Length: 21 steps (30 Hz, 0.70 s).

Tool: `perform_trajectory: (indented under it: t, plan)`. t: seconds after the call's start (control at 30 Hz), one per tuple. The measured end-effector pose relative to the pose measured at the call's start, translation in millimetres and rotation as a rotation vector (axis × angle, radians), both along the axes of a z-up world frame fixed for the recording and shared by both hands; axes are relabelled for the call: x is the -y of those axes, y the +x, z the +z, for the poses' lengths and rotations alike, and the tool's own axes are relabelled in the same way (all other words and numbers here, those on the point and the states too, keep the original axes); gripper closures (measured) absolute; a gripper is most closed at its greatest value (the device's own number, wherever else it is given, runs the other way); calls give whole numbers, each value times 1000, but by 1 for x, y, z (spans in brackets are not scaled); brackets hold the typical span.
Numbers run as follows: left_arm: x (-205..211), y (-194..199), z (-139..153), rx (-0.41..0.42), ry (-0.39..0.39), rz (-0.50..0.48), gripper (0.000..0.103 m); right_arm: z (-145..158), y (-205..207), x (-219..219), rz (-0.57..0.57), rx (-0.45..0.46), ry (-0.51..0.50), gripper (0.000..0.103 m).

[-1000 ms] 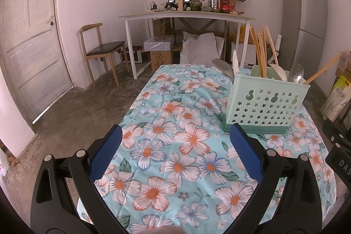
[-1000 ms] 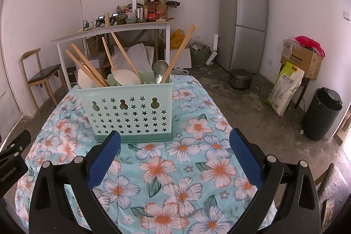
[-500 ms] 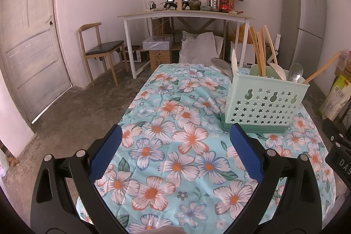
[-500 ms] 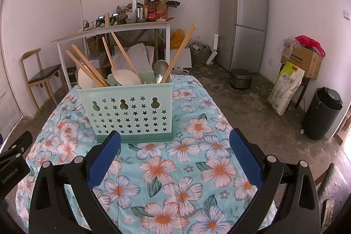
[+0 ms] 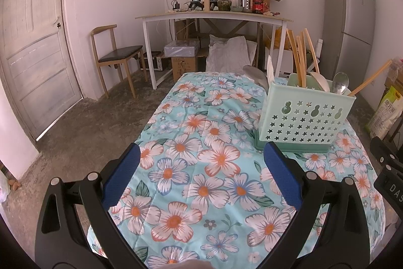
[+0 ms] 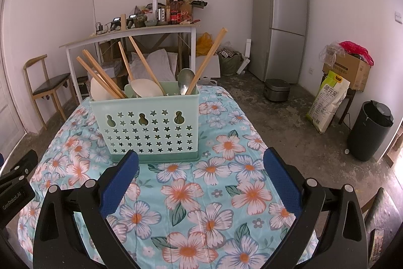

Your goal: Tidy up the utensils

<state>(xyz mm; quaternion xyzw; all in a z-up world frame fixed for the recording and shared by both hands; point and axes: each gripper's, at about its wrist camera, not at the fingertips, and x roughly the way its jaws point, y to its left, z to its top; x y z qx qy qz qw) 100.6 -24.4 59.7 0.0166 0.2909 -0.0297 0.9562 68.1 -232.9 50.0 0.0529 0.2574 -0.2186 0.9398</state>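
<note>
The desk (image 6: 221, 196), covered by a floral cloth, carries the caddy (image 6: 148, 127) at its far centre. The caddy holds the wooden utensils (image 6: 105, 77) and a metal spoon (image 6: 185, 82), all leaning loosely.

Both the left gripper (image 5: 201, 173) and the right gripper (image 6: 200, 174) hover empty, fingers spread wide.

Hazard: a low approach may snag the loose cloth and drag the caddy. Contact with a protruding handle may tip it.

Not visible: compartment dividers, lower utensil ends, and the object behind the caddy's far left corner.
</note>
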Motion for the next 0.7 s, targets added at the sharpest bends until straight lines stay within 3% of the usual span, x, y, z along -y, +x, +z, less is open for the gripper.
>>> perform_trajectory:
  t: [0.7]
  plan:
    - [-1, 1, 0, -1, 0, 0, 8, 0, 0, -1, 6, 1, 3, 6]
